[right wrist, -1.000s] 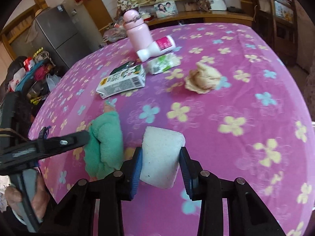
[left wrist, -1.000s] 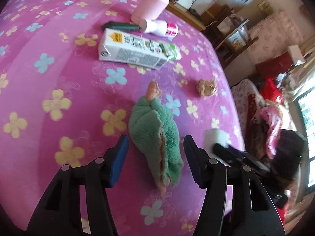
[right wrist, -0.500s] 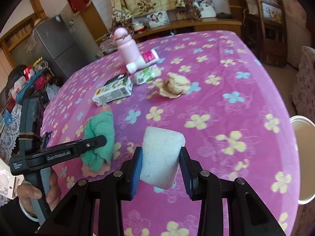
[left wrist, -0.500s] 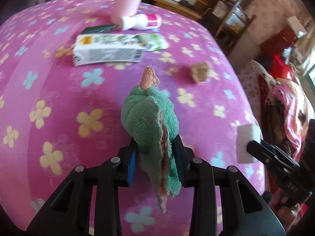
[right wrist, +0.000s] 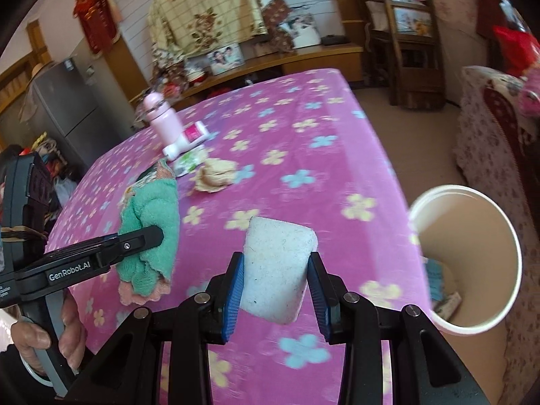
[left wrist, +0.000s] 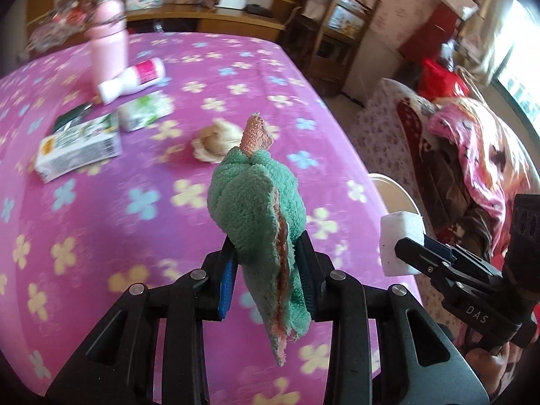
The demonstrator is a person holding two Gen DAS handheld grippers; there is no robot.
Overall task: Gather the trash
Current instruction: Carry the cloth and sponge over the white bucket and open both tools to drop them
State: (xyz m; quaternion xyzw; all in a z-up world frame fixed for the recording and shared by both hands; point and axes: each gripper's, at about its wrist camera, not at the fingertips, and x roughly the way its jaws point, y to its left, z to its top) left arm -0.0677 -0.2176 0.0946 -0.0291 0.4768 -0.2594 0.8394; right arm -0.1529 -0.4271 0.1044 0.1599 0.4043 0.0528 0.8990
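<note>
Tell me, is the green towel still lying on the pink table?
Apart. In the right wrist view the green towel hangs clamped in the left tool, lifted above the pink table, its lower edge dangling free.

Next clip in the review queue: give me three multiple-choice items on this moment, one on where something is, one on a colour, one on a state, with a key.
1. Where is the paper bucket?
A. Standing in the middle of the table
B. Beyond the table's right edge, beside the right gripper
C. Held in the left gripper

2. What colour is the cloth in the left gripper?
A. Green with a pinkish edge
B. Blue
C. Yellow

3. What state is the right gripper in?
A. Open and empty
B. Shut on the white sponge
C. Shut on the milk carton

Key: 1 B, the bucket's open mouth shows off the tablecloth edge in the right wrist view. 2 A, green pile and pink trim show between the pads. 3 B, both blue pads press the white sponge.
</note>
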